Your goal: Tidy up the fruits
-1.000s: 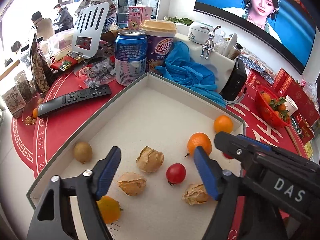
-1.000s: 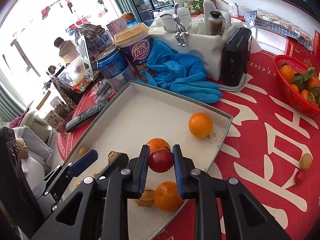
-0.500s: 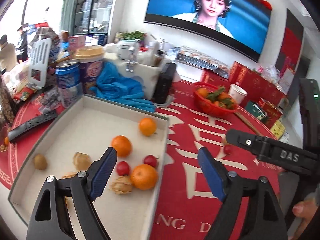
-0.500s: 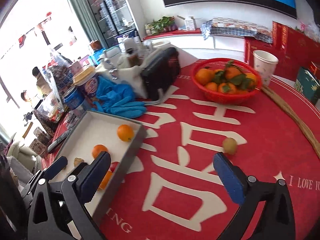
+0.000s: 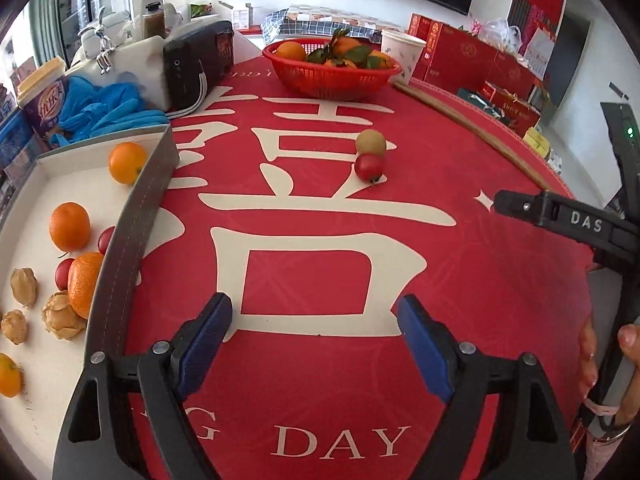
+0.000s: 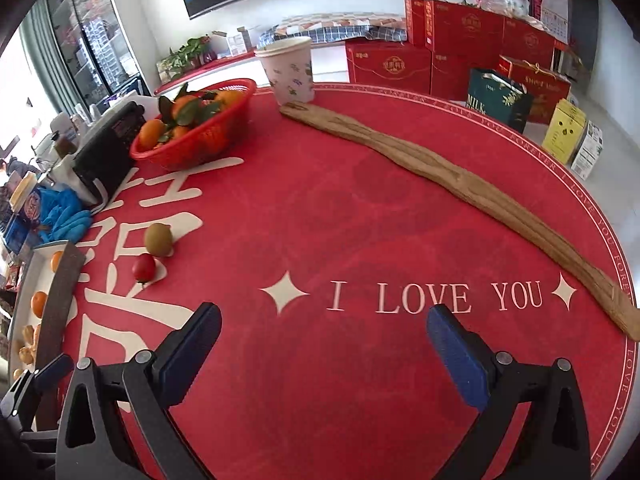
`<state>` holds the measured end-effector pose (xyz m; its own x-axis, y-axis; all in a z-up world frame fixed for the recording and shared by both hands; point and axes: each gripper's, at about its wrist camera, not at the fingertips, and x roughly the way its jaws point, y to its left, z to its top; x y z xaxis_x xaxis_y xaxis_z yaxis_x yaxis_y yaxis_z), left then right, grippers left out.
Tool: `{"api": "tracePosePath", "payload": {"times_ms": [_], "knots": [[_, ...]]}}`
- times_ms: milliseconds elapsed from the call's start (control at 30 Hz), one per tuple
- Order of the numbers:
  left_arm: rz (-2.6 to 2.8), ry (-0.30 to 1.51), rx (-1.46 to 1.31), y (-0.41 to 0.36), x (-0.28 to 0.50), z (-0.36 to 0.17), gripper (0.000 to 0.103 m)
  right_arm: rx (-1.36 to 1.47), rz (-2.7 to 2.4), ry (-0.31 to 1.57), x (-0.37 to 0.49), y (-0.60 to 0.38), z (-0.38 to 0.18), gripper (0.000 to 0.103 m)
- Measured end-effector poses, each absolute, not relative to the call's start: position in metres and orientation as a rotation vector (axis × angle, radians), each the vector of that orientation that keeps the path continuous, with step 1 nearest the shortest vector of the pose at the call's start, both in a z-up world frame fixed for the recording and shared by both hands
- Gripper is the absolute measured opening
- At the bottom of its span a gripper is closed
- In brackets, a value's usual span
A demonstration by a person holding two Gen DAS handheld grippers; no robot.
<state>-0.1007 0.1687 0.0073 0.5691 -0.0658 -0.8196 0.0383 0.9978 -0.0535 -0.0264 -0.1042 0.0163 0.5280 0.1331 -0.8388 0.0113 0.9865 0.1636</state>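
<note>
Both handheld grippers hang empty over a red tablecloth (image 5: 320, 248) as a fruit-sorting job nears its end. The left gripper (image 5: 314, 344) has its blue-padded jaws spread wide with only cloth between them; the right gripper (image 6: 324, 344) is likewise fully spread and holds nothing.

The landmark is the shallow white tray (image 5: 136, 216) at the cloth's left side. Inside it lie most of the fruit: three oranges (image 5: 69, 226), small red tomatoes (image 5: 106, 240) tucked against the near wall, several papery husked berries (image 5: 60, 318), and a small yellow-orange fruit (image 5: 8, 376) toward the near corner.

Two pieces remain outside the tray, well apart from it on the open cloth, toward the red basket (image 5: 332, 76) of leafy tangerines: a brownish-green kiwi (image 5: 371, 143) and a cherry tomato (image 5: 368, 167), touching or nearly touching each other. Seen from the right wrist, the same pair sits beyond the tray's far corner, nearer that gripper's left jaw.

By the look of things the work is largely done, with these two strays still to be gathered. Whether the basket's tangerines belong to the job cannot be told.
</note>
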Motion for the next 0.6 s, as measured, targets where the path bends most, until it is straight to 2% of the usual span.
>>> {"api": "tracePosePath", "payload": {"times_ms": [100, 200, 367, 600], "knots": [[-0.036, 0.969, 0.018, 0.158, -0.097, 0.005, 0.09, 0.136, 0.053, 1.043, -0.02, -0.107, 0.015, 0.103], [-0.031, 0.981, 0.01, 0.158, -0.087, 0.002, 0.103, 0.111, 0.016, 1.065, -0.018, -0.11, 0.01, 0.103], [-0.028, 0.953, 0.008, 0.162, -0.086, -0.002, 0.103, 0.015, -0.025, 1.045, -0.018, -0.094, 0.005, 0.103], [-0.028, 0.954, 0.008, 0.162, -0.084, -0.002, 0.103, 0.022, -0.037, 1.002, -0.017, -0.089, 0.002, 0.103]]}}
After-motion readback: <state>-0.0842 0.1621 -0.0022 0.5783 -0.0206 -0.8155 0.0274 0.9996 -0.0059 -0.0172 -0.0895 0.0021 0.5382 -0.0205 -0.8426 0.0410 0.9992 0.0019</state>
